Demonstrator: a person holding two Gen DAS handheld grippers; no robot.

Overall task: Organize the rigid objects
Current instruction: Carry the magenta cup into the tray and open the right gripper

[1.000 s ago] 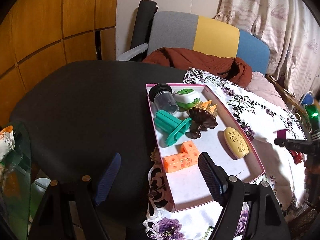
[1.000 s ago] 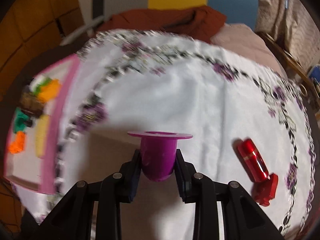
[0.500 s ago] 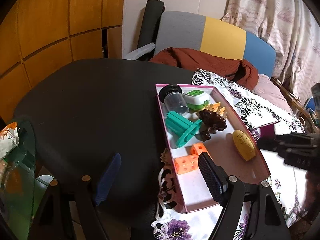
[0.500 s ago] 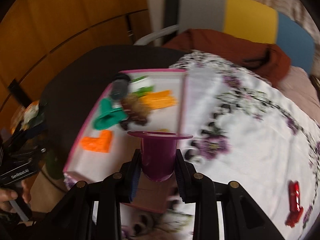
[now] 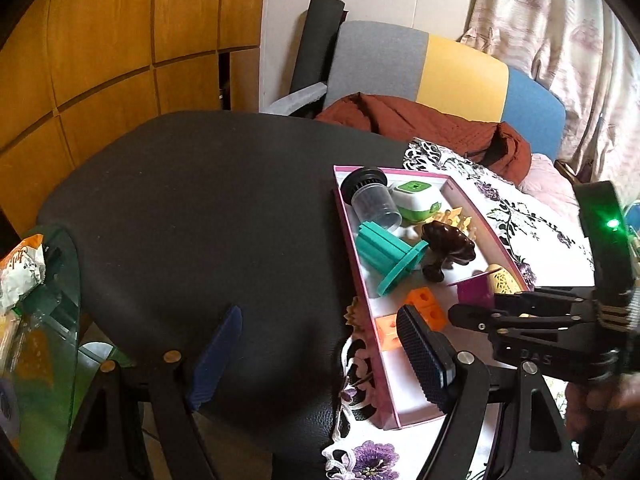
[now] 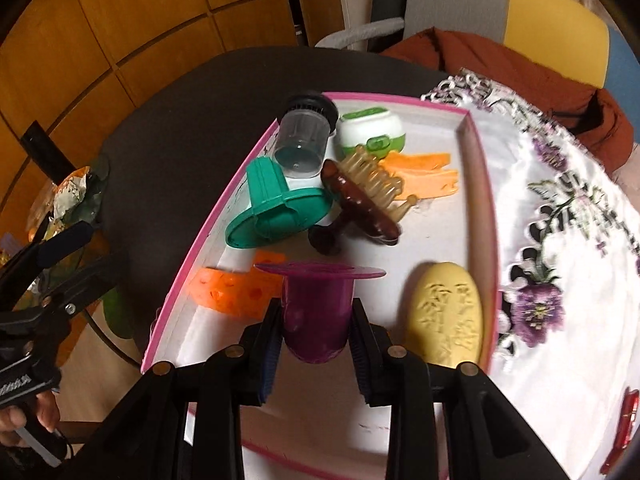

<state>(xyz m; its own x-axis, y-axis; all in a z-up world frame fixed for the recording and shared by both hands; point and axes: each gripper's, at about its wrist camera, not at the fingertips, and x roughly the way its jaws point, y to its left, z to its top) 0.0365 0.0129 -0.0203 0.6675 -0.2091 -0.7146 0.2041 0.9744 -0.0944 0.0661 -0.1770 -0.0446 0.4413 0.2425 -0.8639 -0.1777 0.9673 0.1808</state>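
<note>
My right gripper is shut on a purple flanged cup and holds it above the near end of the pink-rimmed tray. The tray holds a teal flanged piece, a clear vial, a green-white case, a brown brush, orange blocks and a yellow oval. In the left wrist view the purple cup hangs over the tray. My left gripper is open and empty, beside the tray over the black table.
A flowered white cloth lies under and right of the tray, with a red object at its right edge. A glass side table with snack packets stands at the left. A chair with a brown jacket is behind.
My right gripper has swung left with the purple cup, from over the white cloth to over the tray. The left gripper has stayed open and shifted a little.
</note>
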